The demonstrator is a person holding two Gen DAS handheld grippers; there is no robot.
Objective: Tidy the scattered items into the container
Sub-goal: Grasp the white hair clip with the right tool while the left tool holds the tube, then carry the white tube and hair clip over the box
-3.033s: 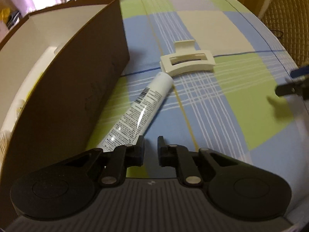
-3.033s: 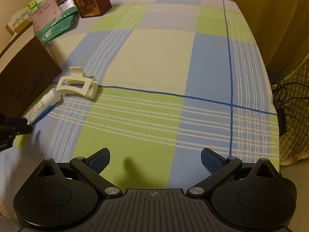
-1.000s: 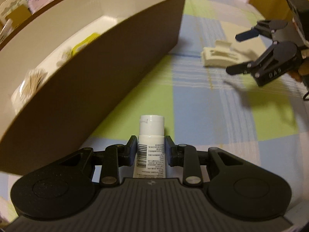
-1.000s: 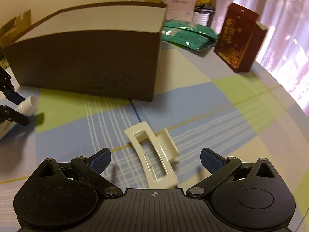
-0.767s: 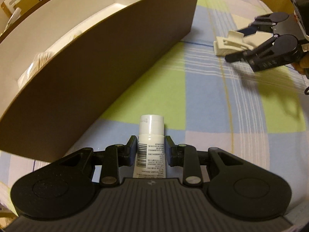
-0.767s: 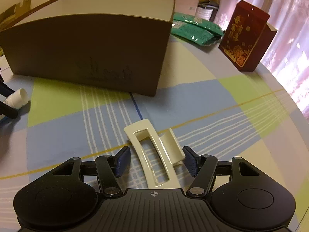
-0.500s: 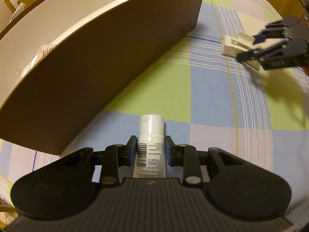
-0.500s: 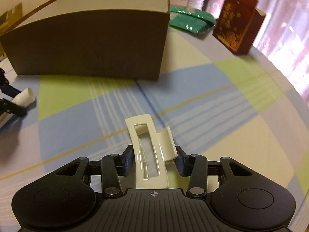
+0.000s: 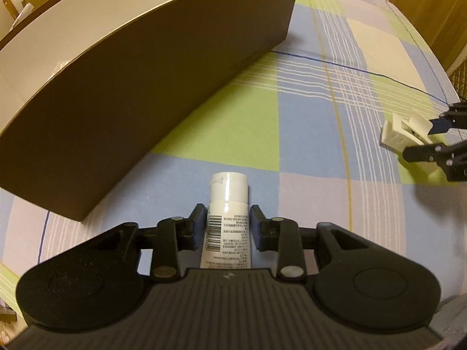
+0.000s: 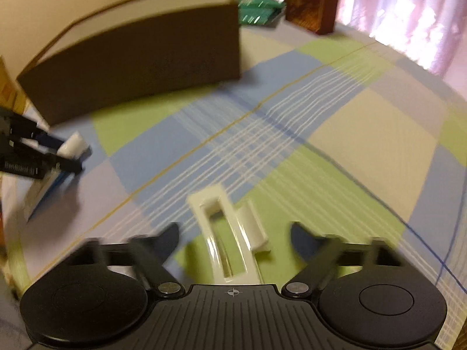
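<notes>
- The white tube [image 9: 228,215] is not yet in the brown cardboard box [image 9: 140,87]. It is clamped between the fingers of the left gripper [image 9: 228,221], with its cap pointing forward, out past the fingertips.
- From the left wrist view the tube seems lifted a little off the checked tablecloth [image 9: 306,122], but I cannot say this for sure.
- The box stands to the front-left of the left gripper, near it but not touching. Its open top shows a pale inner wall; what is inside cannot be seen from here.
- The cream hair claw clip [image 10: 230,233] is also still outside the box. In the right wrist view it lies between the fingers of the right gripper [image 10: 235,233], and the fingers are spread wide, with a clear gap on each side of the clip.
- This view is blurred, so I cannot tell if the clip rests on the cloth or hangs from something.
- In the left wrist view the clip [image 9: 404,131] appears at the far right edge with the right gripper's dark fingers close around it, well apart from the box.
- My judgement: both items are picked or nearly picked, but no drop has been made; the tube needs to go up over the box wall, and the clip needs a firm grip first.
- A red carton [image 10: 312,3] and green packets [image 10: 256,8] stand behind the box, away from both grippers.
</notes>
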